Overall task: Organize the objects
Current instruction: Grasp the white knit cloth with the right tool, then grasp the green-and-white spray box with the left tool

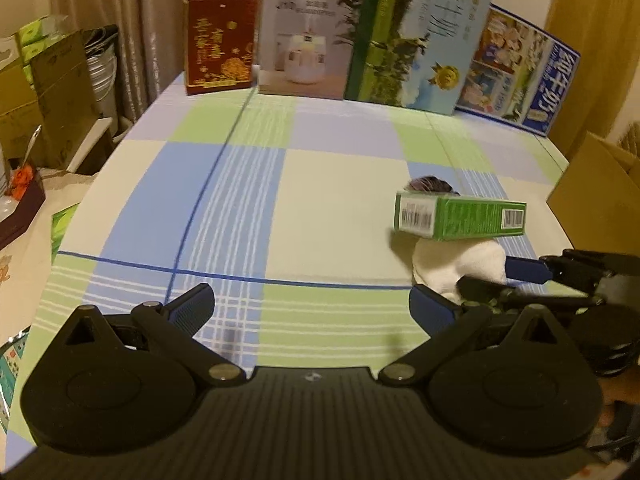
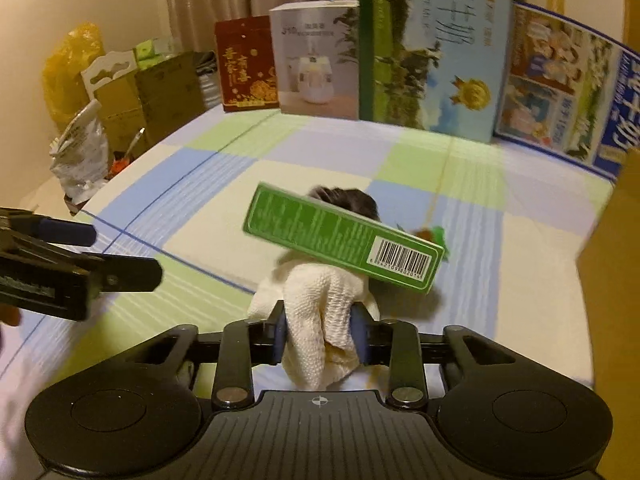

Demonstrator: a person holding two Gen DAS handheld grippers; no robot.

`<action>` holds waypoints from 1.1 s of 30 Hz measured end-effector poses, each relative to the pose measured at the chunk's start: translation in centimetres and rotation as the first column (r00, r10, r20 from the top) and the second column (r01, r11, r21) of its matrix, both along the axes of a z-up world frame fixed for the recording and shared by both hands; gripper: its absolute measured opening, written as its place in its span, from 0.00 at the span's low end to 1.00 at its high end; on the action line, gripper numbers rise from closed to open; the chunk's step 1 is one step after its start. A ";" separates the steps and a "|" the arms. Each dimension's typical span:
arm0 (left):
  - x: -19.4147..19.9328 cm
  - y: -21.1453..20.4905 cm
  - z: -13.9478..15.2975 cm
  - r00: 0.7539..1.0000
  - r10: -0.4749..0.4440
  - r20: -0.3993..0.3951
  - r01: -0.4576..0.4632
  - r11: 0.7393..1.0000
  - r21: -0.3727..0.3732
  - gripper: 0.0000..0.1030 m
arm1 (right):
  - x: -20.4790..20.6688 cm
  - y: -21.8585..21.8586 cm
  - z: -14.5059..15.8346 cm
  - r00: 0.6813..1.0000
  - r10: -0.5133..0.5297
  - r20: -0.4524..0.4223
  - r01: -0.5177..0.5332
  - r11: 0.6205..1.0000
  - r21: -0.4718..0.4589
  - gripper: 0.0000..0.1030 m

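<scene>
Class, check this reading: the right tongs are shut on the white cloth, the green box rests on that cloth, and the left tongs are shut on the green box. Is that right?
One part is wrong. The left tongs are open and hold nothing, as the left wrist view shows. The rest stands: the right tongs are shut on the white cloth, and the green box rests on it.

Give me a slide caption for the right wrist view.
Right gripper shut on a cream cloth, a green box tilted above it on the checked tablecloth.
</scene>
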State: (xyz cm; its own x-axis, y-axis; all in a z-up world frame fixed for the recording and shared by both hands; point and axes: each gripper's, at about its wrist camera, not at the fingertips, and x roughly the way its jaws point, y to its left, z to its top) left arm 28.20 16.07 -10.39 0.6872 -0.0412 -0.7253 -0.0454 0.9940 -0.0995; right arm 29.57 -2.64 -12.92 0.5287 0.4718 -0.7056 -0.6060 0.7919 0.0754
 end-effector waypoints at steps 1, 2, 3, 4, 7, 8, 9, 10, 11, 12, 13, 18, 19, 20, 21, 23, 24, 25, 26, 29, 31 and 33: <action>0.0 -0.2 0.0 1.000 -0.012 0.000 0.012 1.000 0.002 0.99 | -0.3 -0.4 0.3 1.000 -0.004 -0.017 0.004 1.000 -0.007 0.28; 0.0 -0.5 0.0 1.000 -0.028 0.000 0.028 1.000 0.004 0.99 | -0.6 -0.8 0.6 0.999 -0.006 -0.034 0.005 1.000 -0.011 0.28; 0.0 -0.8 0.0 0.999 -0.042 0.000 0.042 0.999 0.008 0.99 | -1.1 -1.5 0.9 0.999 -0.010 -0.052 0.009 1.000 -0.014 0.28; 0.0 -1.1 0.0 0.998 -0.057 0.001 0.057 0.998 0.014 0.99 | -1.7 -2.0 1.1 0.998 -0.018 -0.065 0.017 1.000 -0.018 0.28; -0.1 -1.7 0.1 0.996 -0.093 0.005 0.093 0.996 0.014 0.99 | -3.2 -4.0 1.6 0.996 -0.045 -0.082 0.043 0.999 -0.031 0.27; -0.1 -1.9 0.1 0.995 -0.103 0.005 0.103 0.995 0.006 0.99 | -3.5 -4.7 1.8 0.995 -0.062 -0.073 0.060 0.997 -0.040 0.27; 0.0 -2.0 0.1 0.994 -0.113 0.008 0.113 0.994 -0.003 0.99 | -3.8 -5.4 1.9 0.995 -0.082 -0.058 0.079 0.995 -0.054 0.27; 0.0 -2.3 0.1 0.992 -0.128 0.012 0.128 0.992 -0.012 0.99 | -4.1 -6.2 2.0 0.994 -0.104 -0.041 0.101 0.993 -0.065 0.27; 0.0 -2.6 0.1 0.989 -0.149 0.016 0.150 0.989 -0.018 0.99 | -4.2 -6.8 2.0 0.991 -0.126 -0.036 0.123 0.990 -0.069 0.27; 0.2 -3.0 0.0 0.984 -0.176 0.019 0.176 0.984 -0.017 0.99 | -4.1 -7.5 2.0 0.988 -0.149 -0.039 0.146 0.987 -0.065 0.27; 0.3 -3.5 0.0 0.979 -0.202 0.023 0.202 0.979 -0.009 0.99 | -3.9 -8.1 1.9 0.985 -0.167 -0.041 0.164 0.984 -0.062 0.27; 1.5 -6.2 -1.2 0.939 -0.344 0.030 0.342 0.938 0.057 0.96 | -3.0 -9.3 1.6 0.978 -0.205 -0.028 0.203 0.977 -0.061 0.27; 1.8 -6.8 -1.4 0.930 -0.367 0.030 0.364 0.929 0.070 0.95 | -2.8 -9.3 1.6 0.977 -0.210 -0.025 0.208 0.976 -0.060 0.27; 2.1 -7.4 -1.6 0.920 -0.390 0.032 0.386 0.918 0.089 0.93 | -2.7 -9.4 1.6 0.977 -0.214 -0.025 0.212 0.976 -0.056 0.27; 2.4 -8.0 -1.8 0.911 -0.411 0.034 0.405 0.908 0.107 0.93 | -2.5 -9.5 1.6 0.976 -0.218 -0.027 0.217 0.975 -0.050 0.27; 3.0 -9.1 -2.2 0.895 -0.444 0.036 0.435 0.888 0.148 0.92 | -2.2 -9.6 1.4 0.974 -0.226 -0.031 0.225 0.973 -0.042 0.27; 3.3 -9.4 -2.4 0.889 -0.457 0.038 0.446 0.881 0.161 0.92 | -2.1 -9.7 1.4 0.973 -0.230 -0.029 0.229 0.973 -0.041 0.27; 3.7 -9.7 -2.6 0.883 -0.468 0.038 0.456 0.873 0.170 0.91 | -2.0 -9.7 1.4 0.972 -0.233 -0.025 0.232 0.972 -0.041 0.27; 4.1 -10.1 -2.8 0.876 -0.481 0.035 0.468 0.865 0.180 0.91 | -1.9 -9.7 1.4 0.972 -0.235 -0.020 0.234 0.971 -0.042 0.28; 4.9 -11.0 -3.0 0.849 -0.527 0.035 0.512 0.837 0.192 0.86 | -1.6 -9.7 1.4 0.970 -0.242 -0.016 0.241 0.969 -0.042 0.27; 5.4 -11.5 -3.1 0.845 -0.535 0.018 0.522 0.831 0.191 0.81 | -1.4 -9.7 1.3 0.969 -0.245 -0.019 0.244 0.969 -0.038 0.27; 5.6 -12.0 -3.3 0.837 -0.546 -0.002 0.537 0.822 0.189 0.71 | -1.5 -9.7 1.3 0.969 -0.245 -0.018 0.245 0.969 -0.038 0.27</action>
